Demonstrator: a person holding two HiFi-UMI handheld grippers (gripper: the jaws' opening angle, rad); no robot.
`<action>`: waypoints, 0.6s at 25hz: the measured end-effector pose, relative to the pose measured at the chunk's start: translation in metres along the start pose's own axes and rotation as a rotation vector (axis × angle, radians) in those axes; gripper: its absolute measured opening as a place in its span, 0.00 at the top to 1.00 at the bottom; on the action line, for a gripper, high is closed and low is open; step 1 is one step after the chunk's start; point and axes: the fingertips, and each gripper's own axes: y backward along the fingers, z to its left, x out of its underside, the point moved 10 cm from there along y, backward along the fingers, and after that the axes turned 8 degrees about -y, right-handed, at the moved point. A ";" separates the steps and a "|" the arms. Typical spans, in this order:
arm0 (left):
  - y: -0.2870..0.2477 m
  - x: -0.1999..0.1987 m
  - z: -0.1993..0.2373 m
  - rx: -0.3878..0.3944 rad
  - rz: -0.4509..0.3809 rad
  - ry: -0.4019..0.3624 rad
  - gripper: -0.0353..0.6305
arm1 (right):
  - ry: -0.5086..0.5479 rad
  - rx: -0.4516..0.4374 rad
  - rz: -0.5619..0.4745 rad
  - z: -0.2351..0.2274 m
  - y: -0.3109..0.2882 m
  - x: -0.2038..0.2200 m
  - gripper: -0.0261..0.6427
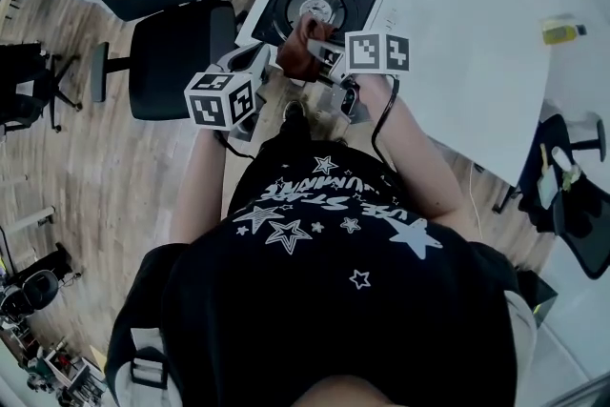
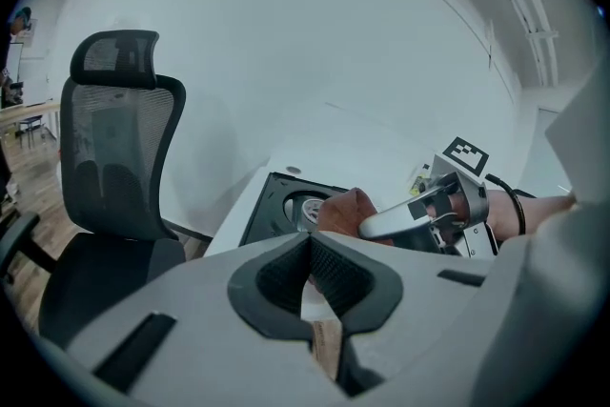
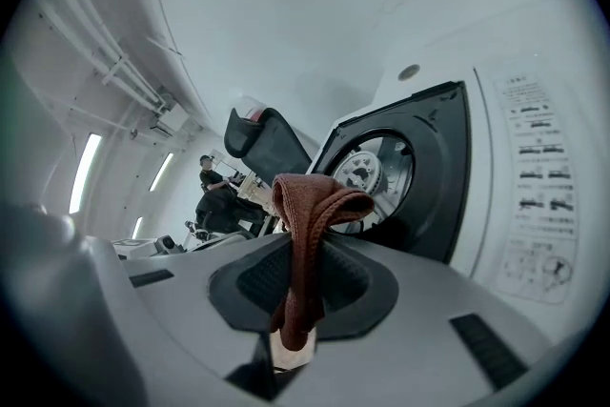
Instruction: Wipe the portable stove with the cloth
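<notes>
My right claw squeezes the brown cloth right at the stove's near edge, closer than my empty, pressed-together left claw.

A black office chair stands on the wooden floor, just left of the left claw. A white table spreads ahead and right of the right claw, and a small yellow bottle sits on it, well off to that claw's right. Far beyond the right claw is a person in dark clothes.
</notes>
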 end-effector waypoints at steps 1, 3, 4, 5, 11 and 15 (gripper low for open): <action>-0.002 -0.001 -0.005 0.006 0.001 -0.004 0.94 | -0.005 -0.002 -0.003 -0.003 0.005 0.001 0.88; -0.007 -0.002 -0.014 0.019 0.005 -0.015 0.94 | -0.013 -0.011 -0.003 -0.007 0.013 0.004 0.88; -0.009 -0.002 -0.019 0.024 0.007 -0.021 0.94 | -0.012 -0.012 -0.003 -0.008 0.017 0.006 0.88; -0.010 -0.002 -0.024 0.029 0.009 -0.025 0.94 | -0.010 -0.009 -0.004 -0.010 0.021 0.007 0.88; -0.015 0.000 -0.053 0.038 0.019 -0.034 0.94 | -0.025 0.001 -0.034 -0.028 0.055 0.012 0.88; -0.020 0.004 -0.068 0.052 0.027 -0.042 0.94 | -0.034 0.017 -0.054 -0.039 0.075 0.015 0.88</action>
